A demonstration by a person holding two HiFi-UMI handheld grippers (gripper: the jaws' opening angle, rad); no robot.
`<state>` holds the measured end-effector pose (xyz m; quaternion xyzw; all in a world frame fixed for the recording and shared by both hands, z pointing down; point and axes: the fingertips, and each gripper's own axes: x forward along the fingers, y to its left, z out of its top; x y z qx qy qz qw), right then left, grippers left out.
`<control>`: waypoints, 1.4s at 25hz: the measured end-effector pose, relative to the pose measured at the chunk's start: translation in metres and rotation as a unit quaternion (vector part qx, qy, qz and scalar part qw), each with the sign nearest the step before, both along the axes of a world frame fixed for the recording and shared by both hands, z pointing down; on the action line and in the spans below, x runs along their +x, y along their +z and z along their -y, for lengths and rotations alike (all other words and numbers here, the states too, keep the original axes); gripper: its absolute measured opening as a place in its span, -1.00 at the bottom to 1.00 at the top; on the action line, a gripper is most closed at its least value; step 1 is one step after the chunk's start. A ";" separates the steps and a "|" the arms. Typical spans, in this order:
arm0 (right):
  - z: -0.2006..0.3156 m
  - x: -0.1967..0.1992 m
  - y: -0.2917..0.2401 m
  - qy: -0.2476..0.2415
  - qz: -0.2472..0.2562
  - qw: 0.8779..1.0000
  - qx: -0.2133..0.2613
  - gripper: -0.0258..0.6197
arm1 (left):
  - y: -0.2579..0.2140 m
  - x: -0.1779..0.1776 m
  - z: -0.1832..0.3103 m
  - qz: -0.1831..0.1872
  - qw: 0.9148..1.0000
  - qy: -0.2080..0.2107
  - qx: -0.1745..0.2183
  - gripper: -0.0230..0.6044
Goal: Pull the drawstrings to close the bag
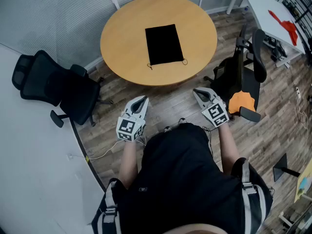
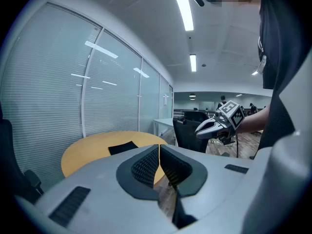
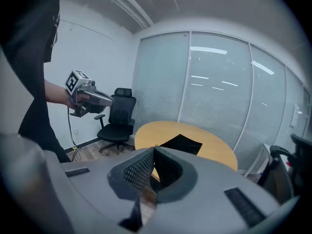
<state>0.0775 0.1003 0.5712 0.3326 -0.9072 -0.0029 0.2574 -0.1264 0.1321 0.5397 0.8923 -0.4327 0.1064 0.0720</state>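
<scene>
Bag: a black bag [image 1: 164, 44] lies flat on the round table [image 1: 122, 48], about mid-tabletop and a little toward the edge nearest me.
Long axis: it runs from the near edge toward the far edge, slightly skewed. The short end with the drawstrings [image 1: 150, 66] faces me.
Drawstrings: thin cord shows at both near corners of the bag, a small loop at each. Both lie loose on the tabletop.
Left gripper: my left gripper [image 1: 143, 99] has its pads pressed together with nothing between them. It hangs over the floor, short of the table's near edge.
Right gripper: my right gripper [image 1: 197, 91] is likewise closed and empty, also over the floor and short of the near edge.
Bearing: the bag lies ahead of and between the two grippers, well apart from both. The left cord end sits on my left gripper's side and the right end on my right gripper's side. Neither hand is clearly nearer.
Task state: in my judgement not begun, as the bag's mouth shows full width and no cord is gripped.
Next move calls for: both grippers to open and reach forward over the near edge, one to each cord end.
Hard to make out: the cords are too fine to show knots or toggles. Both gripper views show the bag only as a small dark patch.
Cut off: nothing covers the bag.
</scene>
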 end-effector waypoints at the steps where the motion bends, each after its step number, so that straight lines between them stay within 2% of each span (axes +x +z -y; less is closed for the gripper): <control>1: 0.000 0.000 0.000 0.001 0.000 1.000 0.001 -0.74 | 0.001 -0.001 -0.001 -0.001 1.000 0.000 0.000 -0.87; 15: -0.004 0.002 0.008 0.017 -0.001 1.000 -0.002 -0.74 | 0.012 -0.005 0.001 -0.007 1.000 0.004 -0.010 -0.87; 23: 0.005 0.017 0.008 0.014 0.013 1.000 -0.014 -0.74 | 0.012 0.009 0.017 -0.004 1.000 -0.007 -0.015 -0.87; 28: 0.013 0.023 0.002 -0.011 0.031 0.999 -0.023 -0.74 | 0.011 0.020 0.024 0.005 1.000 -0.016 -0.020 -0.87; 35: 0.024 0.029 0.005 -0.039 0.023 0.999 -0.024 -0.74 | 0.003 0.036 0.031 0.010 0.999 -0.032 -0.018 -0.87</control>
